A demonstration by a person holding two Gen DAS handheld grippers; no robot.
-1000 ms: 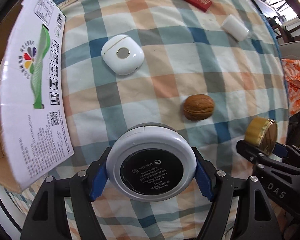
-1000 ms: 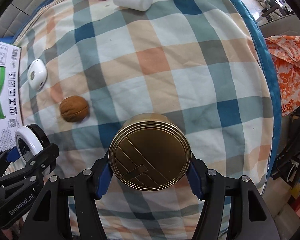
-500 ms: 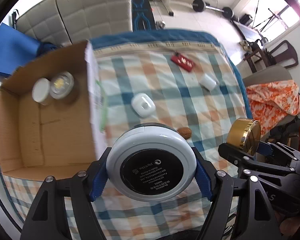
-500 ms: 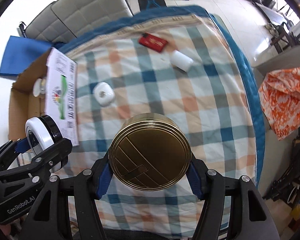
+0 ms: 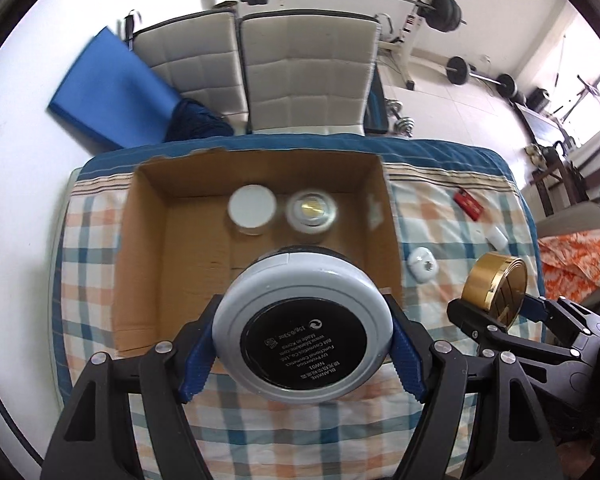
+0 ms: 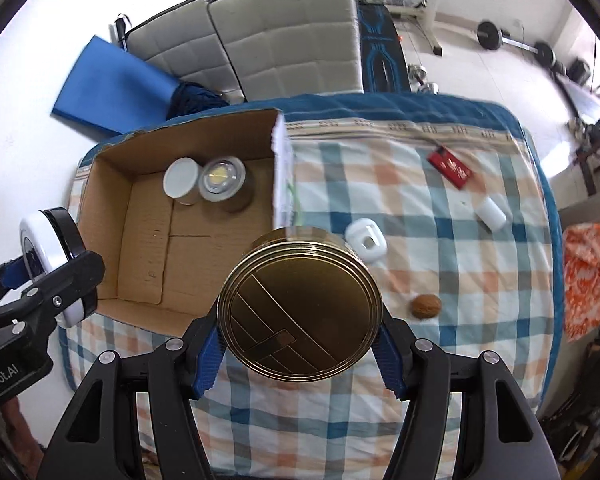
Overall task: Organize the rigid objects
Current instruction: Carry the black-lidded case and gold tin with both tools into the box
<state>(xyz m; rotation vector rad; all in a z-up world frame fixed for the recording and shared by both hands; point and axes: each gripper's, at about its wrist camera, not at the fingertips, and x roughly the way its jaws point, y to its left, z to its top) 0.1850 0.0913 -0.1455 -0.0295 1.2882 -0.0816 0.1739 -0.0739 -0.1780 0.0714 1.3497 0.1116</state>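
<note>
My left gripper (image 5: 302,344) is shut on a round white compact with a black base (image 5: 302,324), held high above the open cardboard box (image 5: 140,240). My right gripper (image 6: 300,316) is shut on a round gold tin (image 6: 300,308), hanging over the checked cloth just right of the box (image 6: 112,216). In the box stand a white-lidded jar (image 5: 253,211) and a clear-lidded jar (image 5: 310,210). On the cloth lie a white case (image 6: 366,244), a walnut (image 6: 426,306), a white cylinder (image 6: 491,212) and a red packet (image 6: 449,166).
The box sits at the left end of a table under a checked cloth (image 6: 460,280) with a blue border. Beyond it are grey padded chairs (image 5: 308,76), a blue mat (image 5: 108,88) and weight equipment. An orange cloth (image 6: 588,276) lies to the right.
Both grippers have risen well above the table and shifted toward the box, each keeping its round object. The view has widened from cloth alone to the whole table and room.
</note>
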